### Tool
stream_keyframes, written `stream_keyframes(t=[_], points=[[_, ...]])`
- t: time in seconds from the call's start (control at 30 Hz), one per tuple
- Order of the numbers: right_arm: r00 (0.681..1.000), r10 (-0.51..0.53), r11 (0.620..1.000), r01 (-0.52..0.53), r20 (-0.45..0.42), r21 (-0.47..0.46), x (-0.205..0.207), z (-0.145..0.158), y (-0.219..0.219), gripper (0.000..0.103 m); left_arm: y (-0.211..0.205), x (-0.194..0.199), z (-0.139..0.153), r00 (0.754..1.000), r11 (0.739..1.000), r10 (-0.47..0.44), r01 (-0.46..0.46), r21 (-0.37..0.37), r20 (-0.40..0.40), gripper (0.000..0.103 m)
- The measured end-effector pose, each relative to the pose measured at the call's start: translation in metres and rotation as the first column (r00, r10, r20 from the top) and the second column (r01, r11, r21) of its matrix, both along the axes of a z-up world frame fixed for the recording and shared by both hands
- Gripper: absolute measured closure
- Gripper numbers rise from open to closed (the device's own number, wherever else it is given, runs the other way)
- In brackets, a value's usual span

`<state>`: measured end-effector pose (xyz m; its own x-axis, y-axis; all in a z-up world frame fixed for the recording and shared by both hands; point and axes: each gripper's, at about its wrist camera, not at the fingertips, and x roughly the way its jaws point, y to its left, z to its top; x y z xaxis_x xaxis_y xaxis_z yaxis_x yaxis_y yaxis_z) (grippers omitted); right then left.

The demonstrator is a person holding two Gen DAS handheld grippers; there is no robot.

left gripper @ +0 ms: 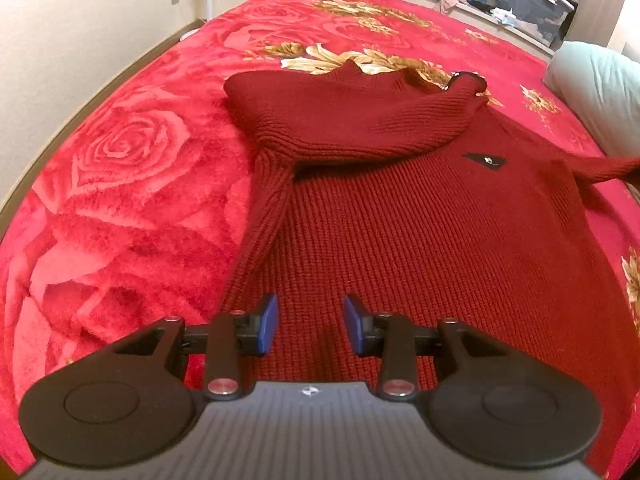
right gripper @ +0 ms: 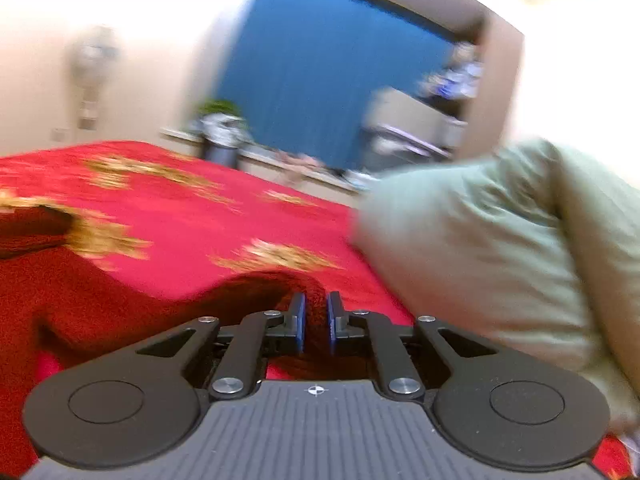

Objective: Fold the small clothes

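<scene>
A dark red knit sweater (left gripper: 400,220) lies flat on the red rose bedspread (left gripper: 120,180), with a small black label (left gripper: 485,160) on its chest. One sleeve (left gripper: 352,120) is folded across the chest. The other sleeve (left gripper: 600,168) stretches off to the right, lifted off the bed. My left gripper (left gripper: 311,324) hovers open over the sweater's lower left part, its blue pads apart with nothing between them. In the blurred right wrist view my right gripper (right gripper: 316,328) is shut on the end of that sleeve (right gripper: 272,288), with red knit pinched between the pads.
A pale green pillow (right gripper: 500,260) lies close on the right of my right gripper, and it shows at the bed's right edge (left gripper: 600,88) in the left wrist view. Blue curtains (right gripper: 320,80) and a cluttered ledge (left gripper: 460,0) stand beyond the bed. A wall runs along the left side.
</scene>
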<state>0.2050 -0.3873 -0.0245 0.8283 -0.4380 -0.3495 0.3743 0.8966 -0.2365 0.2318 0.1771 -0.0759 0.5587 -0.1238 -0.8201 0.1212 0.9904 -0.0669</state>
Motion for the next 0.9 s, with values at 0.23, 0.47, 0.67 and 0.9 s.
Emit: stream_keyframes(t=[0.23, 0.47, 0.67, 0.9], points=[[0.998, 0.002, 0.779, 0.036, -0.059, 0.626, 0.003, -0.031, -0.050, 0.059, -0.002, 0.000, 0.002, 1.000, 1.000, 0.004, -0.004, -0.016, 0.000, 0.063], [0.983, -0.130, 0.418, 0.170, -0.126, 0.892, 0.011, -0.087, -0.092, 0.055, -0.005, 0.002, 0.001, 1.000, 1.000, -0.008, 0.008, -0.012, -0.005, 0.063], [0.987, -0.156, 0.534, 0.052, 0.038, 0.844, 0.027, -0.072, -0.114, 0.092, -0.005, 0.005, -0.002, 1.000, 1.000, -0.003, 0.003, -0.006, -0.015, 0.063], [0.998, -0.065, 0.758, 0.064, -0.022, 0.649, 0.057, -0.060, -0.092, 0.087, -0.003, 0.007, -0.012, 0.999, 1.000, -0.021, 0.022, 0.016, -0.046, 0.063]])
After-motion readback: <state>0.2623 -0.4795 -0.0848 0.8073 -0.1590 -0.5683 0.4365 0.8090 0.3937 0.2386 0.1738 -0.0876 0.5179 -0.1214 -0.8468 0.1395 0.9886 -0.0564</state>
